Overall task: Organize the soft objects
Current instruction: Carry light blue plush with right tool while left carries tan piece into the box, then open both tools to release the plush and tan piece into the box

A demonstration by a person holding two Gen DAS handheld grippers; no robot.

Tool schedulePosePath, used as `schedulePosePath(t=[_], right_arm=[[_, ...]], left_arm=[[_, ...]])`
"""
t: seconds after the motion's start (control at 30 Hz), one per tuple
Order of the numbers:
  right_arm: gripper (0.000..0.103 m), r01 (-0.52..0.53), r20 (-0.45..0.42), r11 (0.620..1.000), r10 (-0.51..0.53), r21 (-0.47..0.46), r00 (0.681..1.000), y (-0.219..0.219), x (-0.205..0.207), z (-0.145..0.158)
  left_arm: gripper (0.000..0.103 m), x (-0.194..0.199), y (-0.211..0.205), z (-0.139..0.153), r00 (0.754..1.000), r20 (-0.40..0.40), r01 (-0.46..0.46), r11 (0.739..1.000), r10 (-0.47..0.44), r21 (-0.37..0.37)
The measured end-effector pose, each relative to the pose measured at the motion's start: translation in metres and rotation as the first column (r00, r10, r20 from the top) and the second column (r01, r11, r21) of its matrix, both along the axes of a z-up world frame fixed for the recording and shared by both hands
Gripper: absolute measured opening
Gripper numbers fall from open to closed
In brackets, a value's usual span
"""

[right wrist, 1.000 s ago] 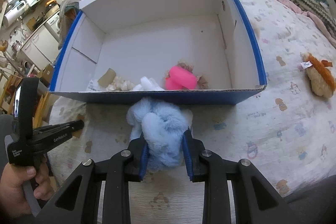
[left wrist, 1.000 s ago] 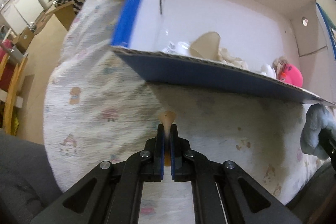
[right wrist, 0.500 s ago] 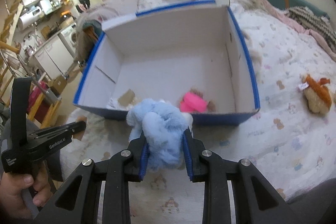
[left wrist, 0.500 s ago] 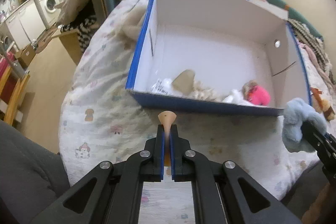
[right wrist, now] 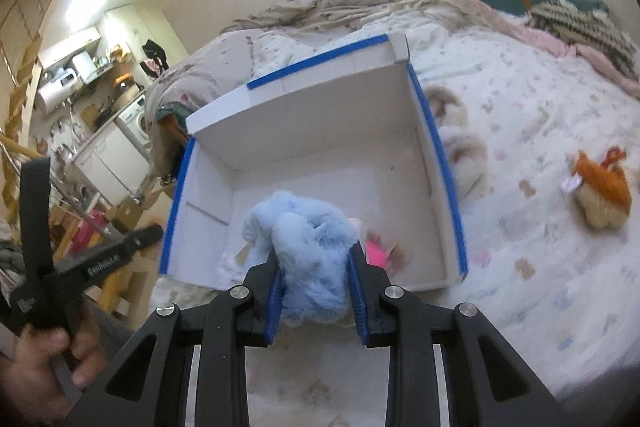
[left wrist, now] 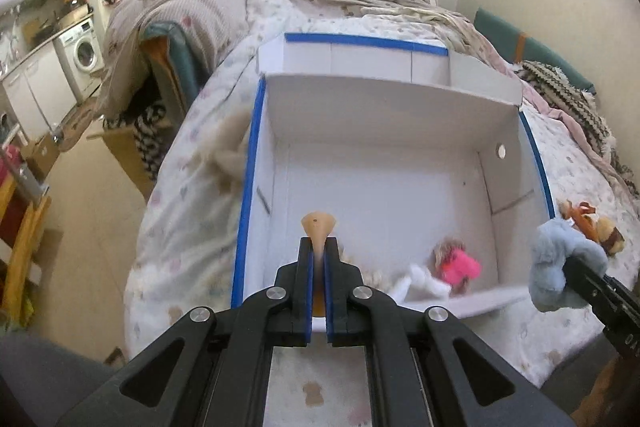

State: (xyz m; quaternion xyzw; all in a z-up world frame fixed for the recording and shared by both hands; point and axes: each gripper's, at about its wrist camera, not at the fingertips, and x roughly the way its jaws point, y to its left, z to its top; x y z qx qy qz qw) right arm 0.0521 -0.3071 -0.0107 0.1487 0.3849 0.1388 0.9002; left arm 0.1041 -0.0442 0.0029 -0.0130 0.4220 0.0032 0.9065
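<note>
My left gripper is shut on a small tan soft piece and holds it above the near left part of the blue-edged white cardboard box. My right gripper is shut on a fluffy light-blue plush, raised over the box's near edge; the plush also shows at the right of the left wrist view. Inside the box lie a pink plush, a white soft item and beige fluff, partly hidden by my left fingers.
The box sits on a bed with a patterned white quilt. An orange-and-tan plush lies on the quilt right of the box. A beige plush lies against the box's left wall. The bed edge drops to the floor at left.
Both grippers have risen and moved forward, from in front of the box's near wall to above it. Each keeps hold of its soft item.
</note>
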Motion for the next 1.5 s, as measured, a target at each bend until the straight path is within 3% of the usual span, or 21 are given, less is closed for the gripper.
schedulePosePath(t=[0.3,0.57,0.83,1.3,1.43,1.5], right_arm=[[0.03,-0.015,0.01,0.999,0.015,-0.052,1.0,0.005,0.046,0.007],[0.03,-0.062,-0.089,0.993,0.054,-0.097,0.995,0.022,0.087,-0.02],[0.03,-0.06,-0.12,0.991,0.046,-0.117,0.992,0.03,0.105,-0.038],[0.031,-0.058,-0.21,0.989,0.029,-0.137,0.977,0.035,0.13,-0.055],[0.034,-0.055,-0.204,0.99,0.027,-0.132,0.979,0.035,0.131,-0.056],[0.042,-0.054,-0.195,0.993,0.032,-0.107,0.98,0.032,0.13,-0.055]], left_arm=[[0.004,0.046,-0.011,-0.014,0.999,-0.051,0.009,1.0,-0.008,0.024],[0.004,0.077,-0.024,-0.039,0.994,-0.106,0.023,0.998,-0.017,0.051],[0.004,0.094,-0.03,-0.063,0.988,-0.15,0.043,0.995,-0.029,0.094],[0.005,0.112,-0.039,-0.08,0.982,-0.189,0.049,0.99,-0.024,0.128],[0.005,0.116,-0.038,-0.082,0.981,-0.192,0.045,0.991,-0.02,0.128],[0.005,0.117,-0.038,-0.083,0.978,-0.207,0.051,0.992,-0.027,0.112]])
